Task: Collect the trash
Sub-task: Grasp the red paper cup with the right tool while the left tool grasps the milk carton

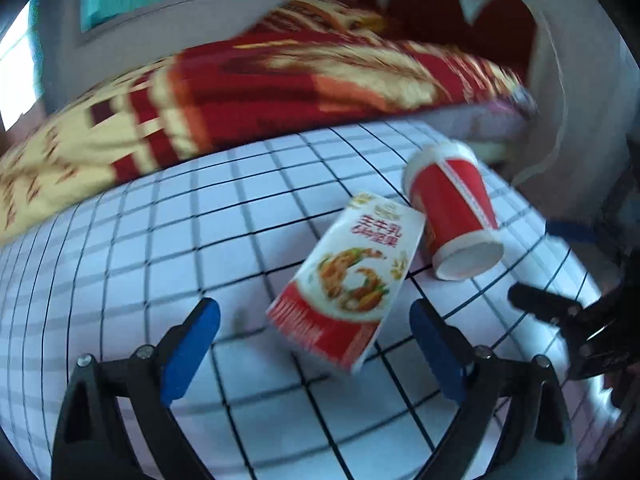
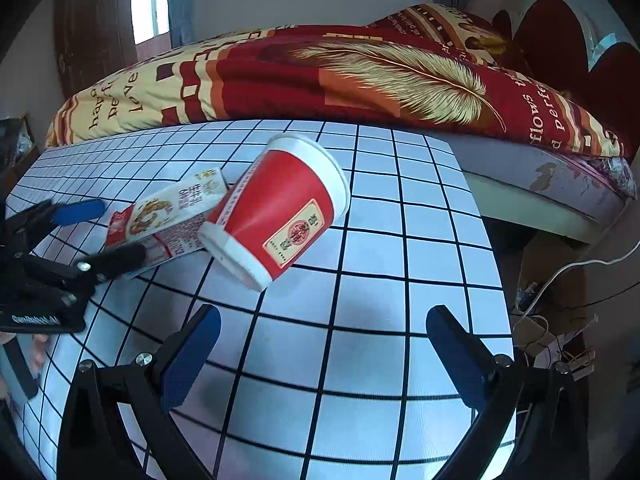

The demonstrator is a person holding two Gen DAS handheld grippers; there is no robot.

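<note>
A white and red milk carton [image 1: 348,280] lies flat on the checked table [image 1: 160,220]. A red paper cup [image 1: 452,208] with a white rim lies on its side against the carton's far right corner. My left gripper [image 1: 314,310] is open, its blue pads on either side of the carton's near end without touching it. In the right wrist view the cup [image 2: 280,216] lies tipped ahead of my right gripper [image 2: 324,316], which is open with nothing between its fingers. The carton [image 2: 168,216] and the left gripper [image 2: 100,234] show at the left there.
A bed with a red and yellow quilt [image 2: 320,76] runs along the table's far edge [image 2: 400,128]. Beyond the table's right edge, white cables and clutter [image 2: 540,320] lie on the floor. A black finger of the right gripper [image 1: 536,300] reaches in at the right of the left wrist view.
</note>
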